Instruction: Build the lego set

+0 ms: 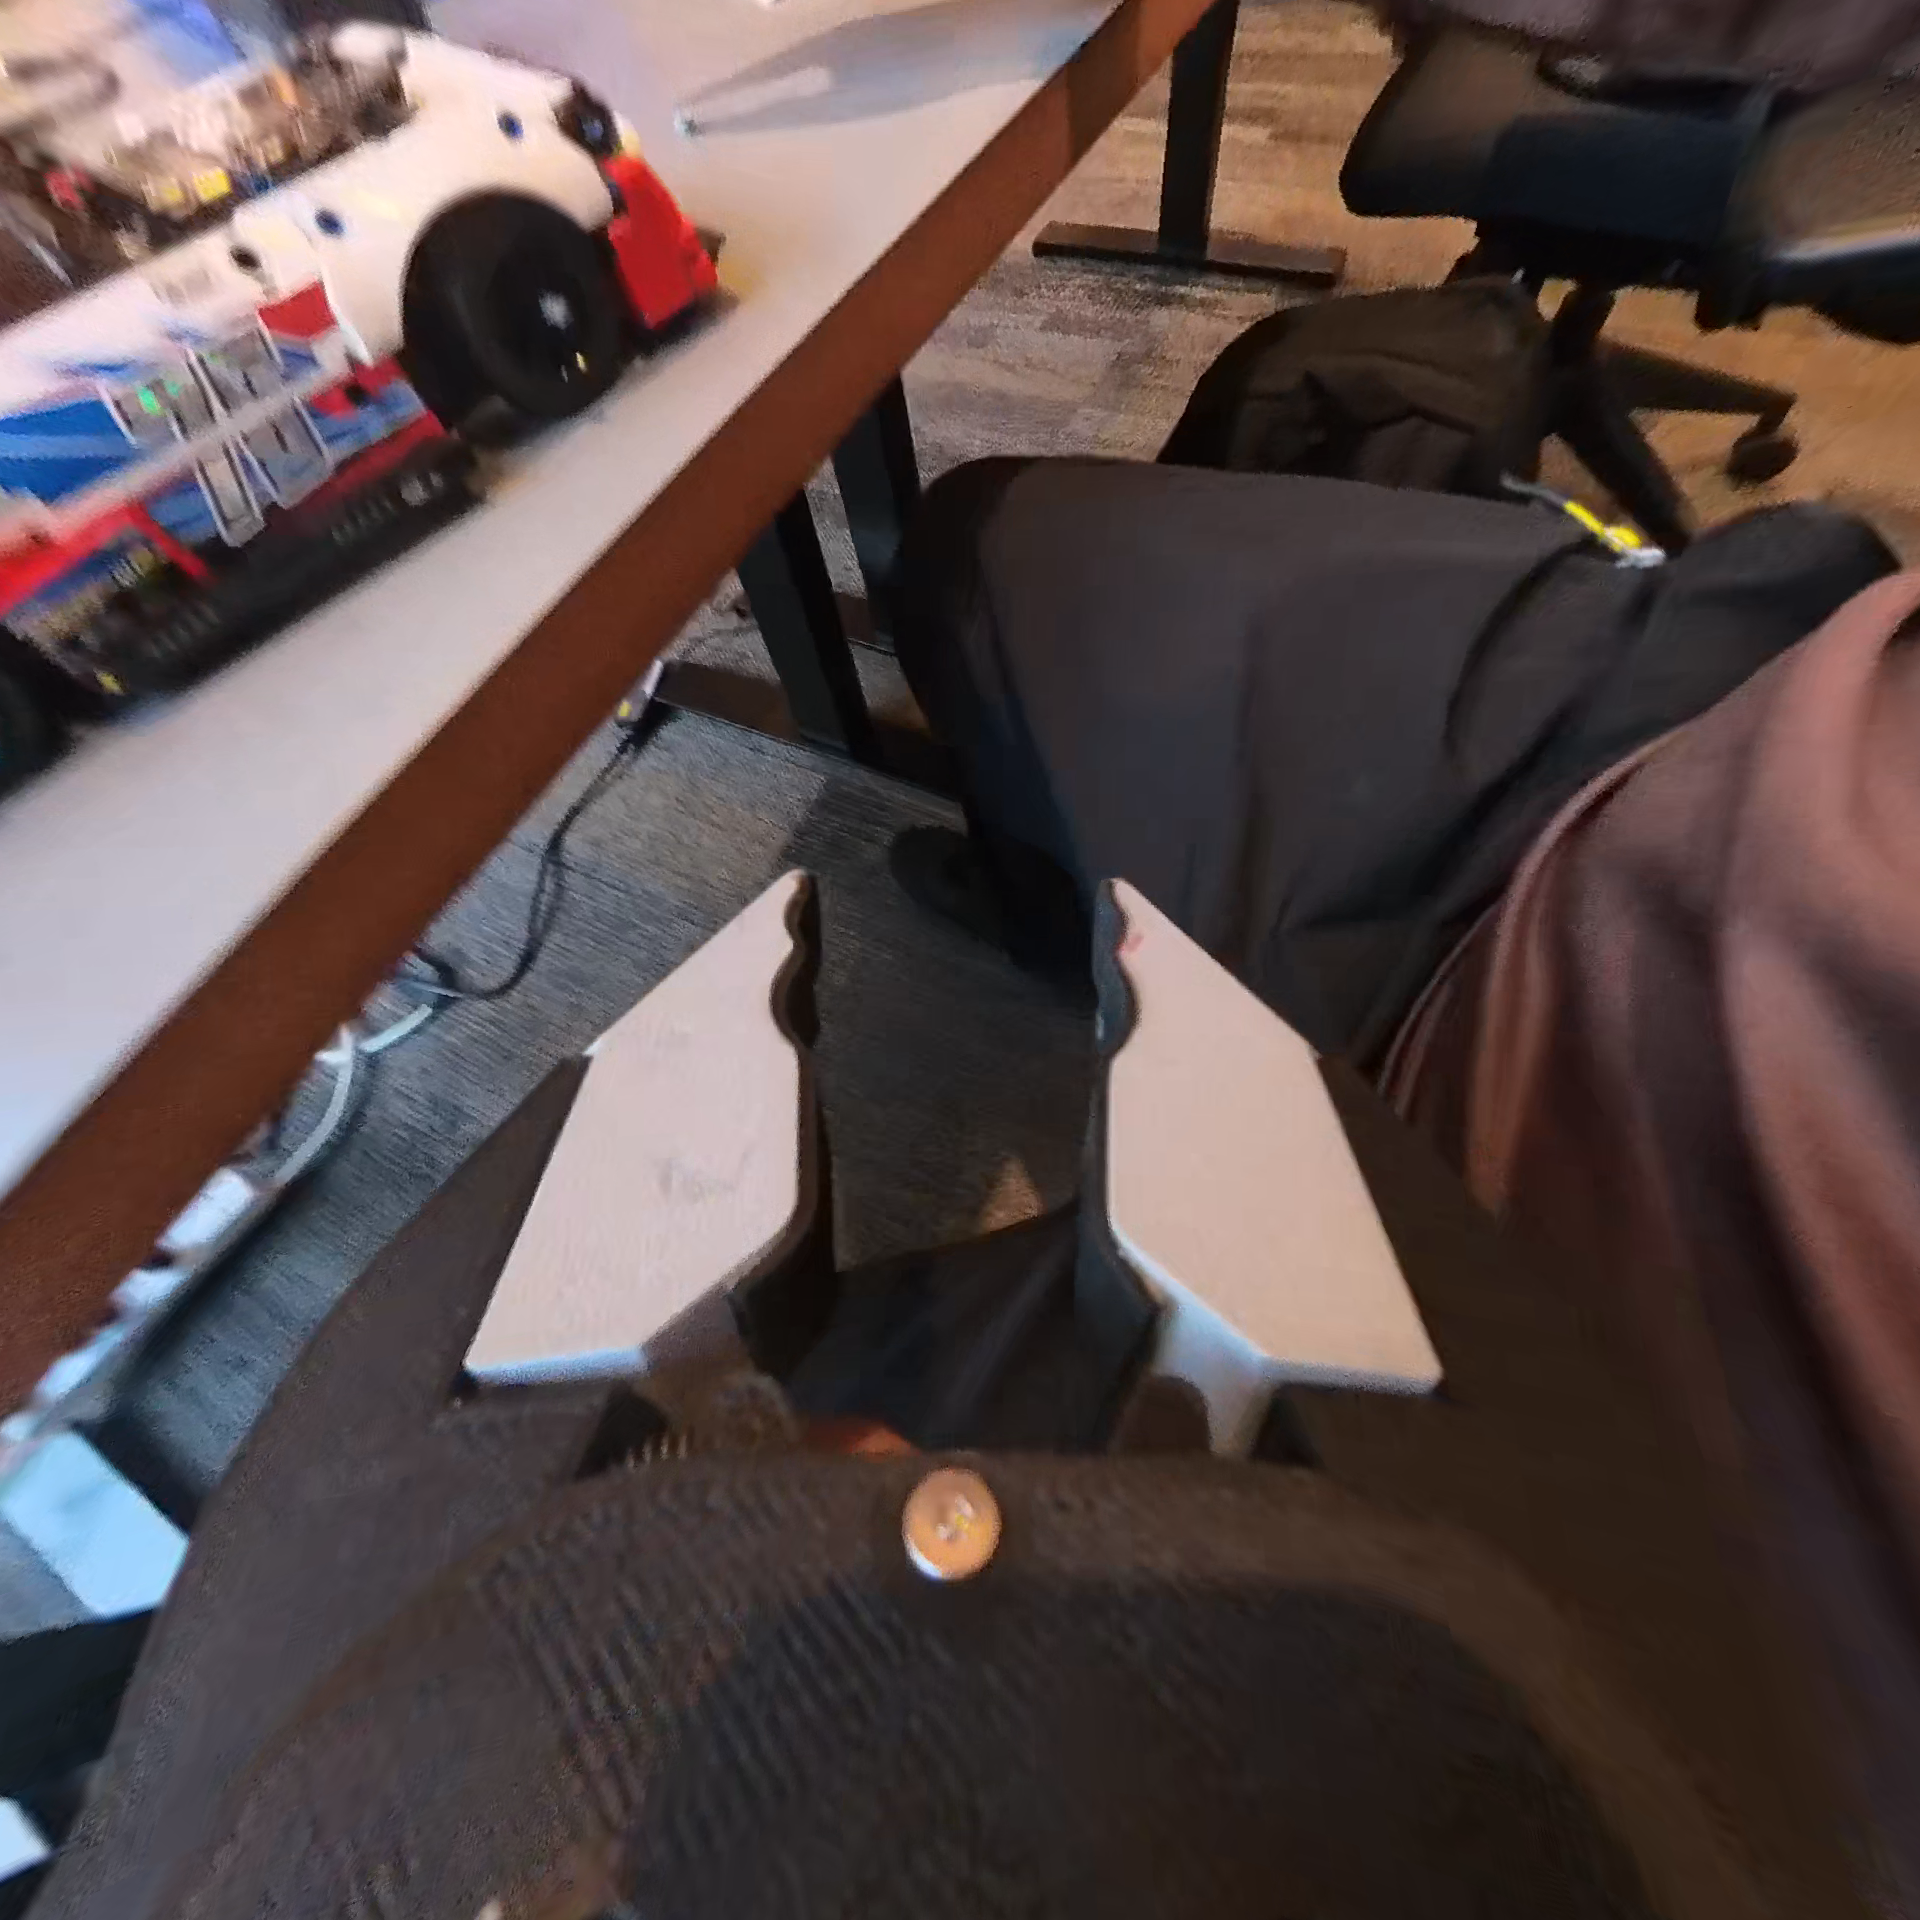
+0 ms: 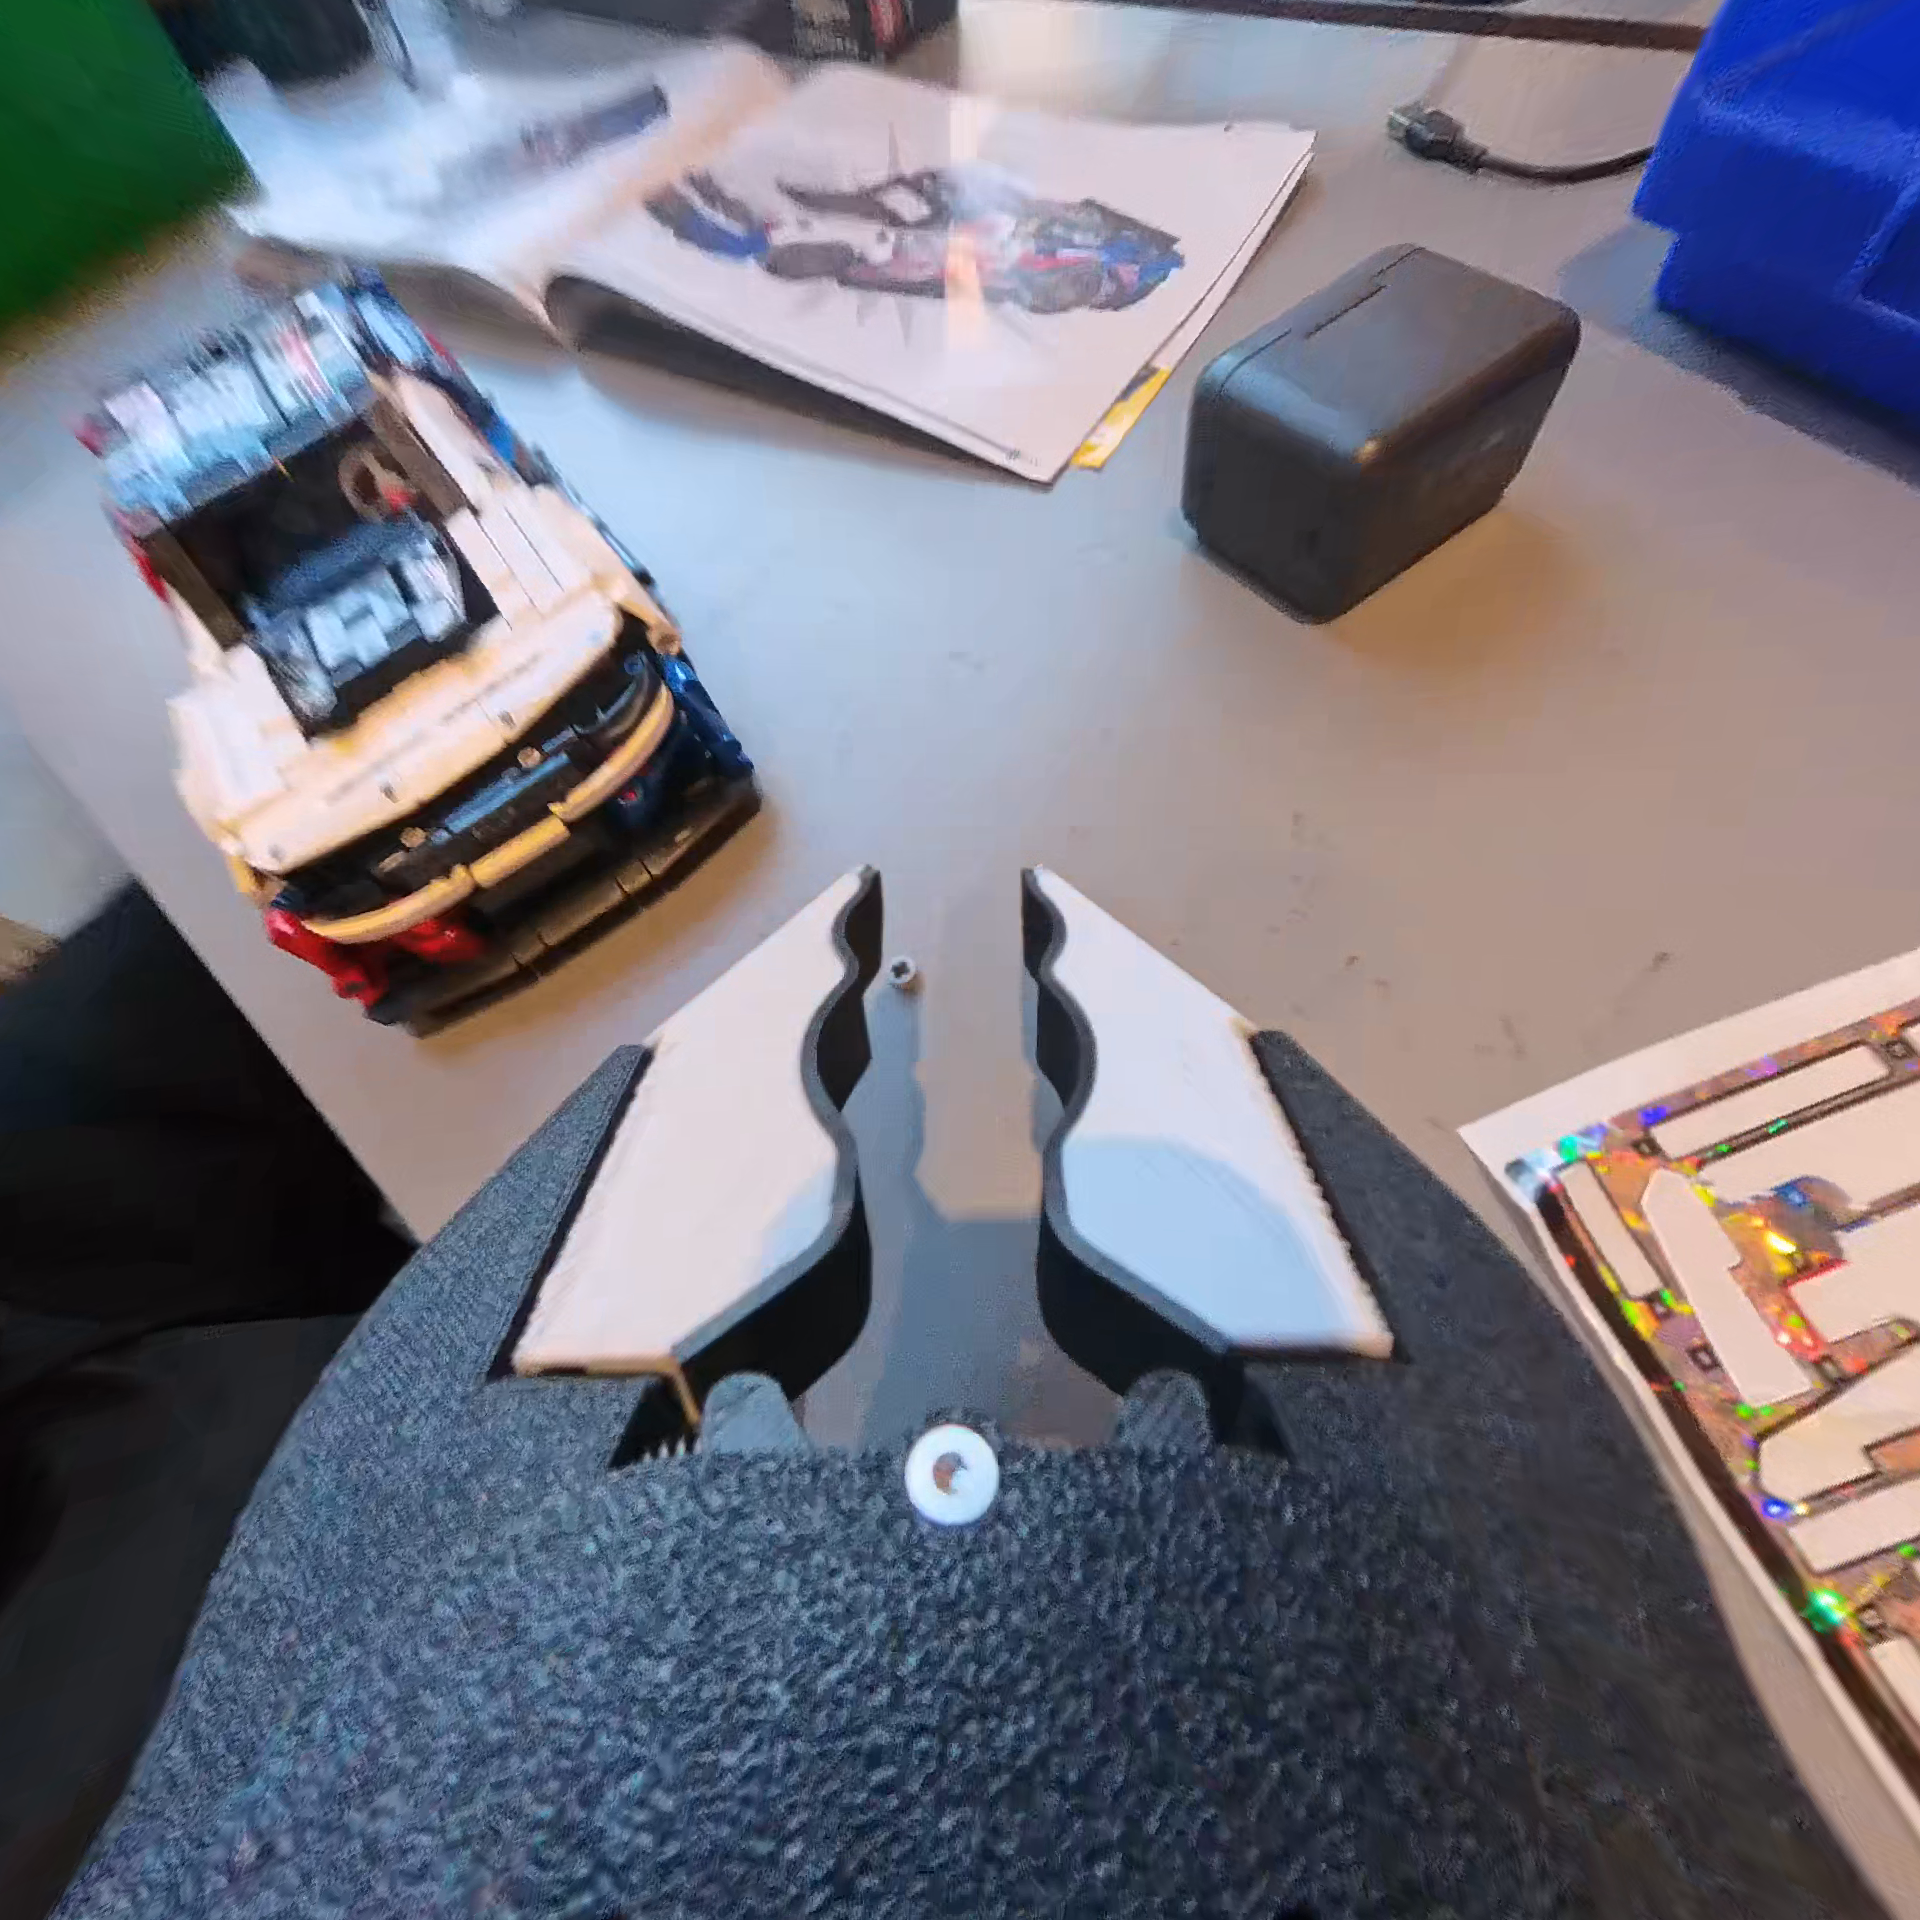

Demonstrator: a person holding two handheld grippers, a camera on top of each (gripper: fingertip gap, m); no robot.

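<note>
My right claw (image 2: 951,925) hangs released over the grey desk (image 2: 1351,883), its fingers spread with nothing gripped, and a tiny pale lego piece (image 2: 906,975) lies loose on the desk surface in the gap between the tips, touching neither finger as far as I can tell. The lego car (image 2: 416,675), white-bodied with black, blue and red parts, sits to the left of that claw, its red-trimmed end towards me and close to the desk edge. Beyond it the instruction booklet (image 2: 935,270) lies open, showing a drawing of the car; its print is too blurred to read. A black box-shaped device (image 2: 1371,436) stands to the right of the booklet, a blue bin (image 2: 1797,197) sits in the far right corner, a green object (image 2: 94,145) in the far left, and a glittery sticker sheet (image 2: 1745,1299) lies beside the claw on the right. My left claw (image 1: 956,925) is off the desk, fingers parted and empty, pointing down past the brown desk edge (image 1: 623,644) at a person's dark trouser leg (image 1: 1247,707) and the carpet. From there I see the car (image 1: 312,312) up on the desk, cables (image 1: 499,935) on the floor, and a black office chair (image 1: 1610,208) behind.
</note>
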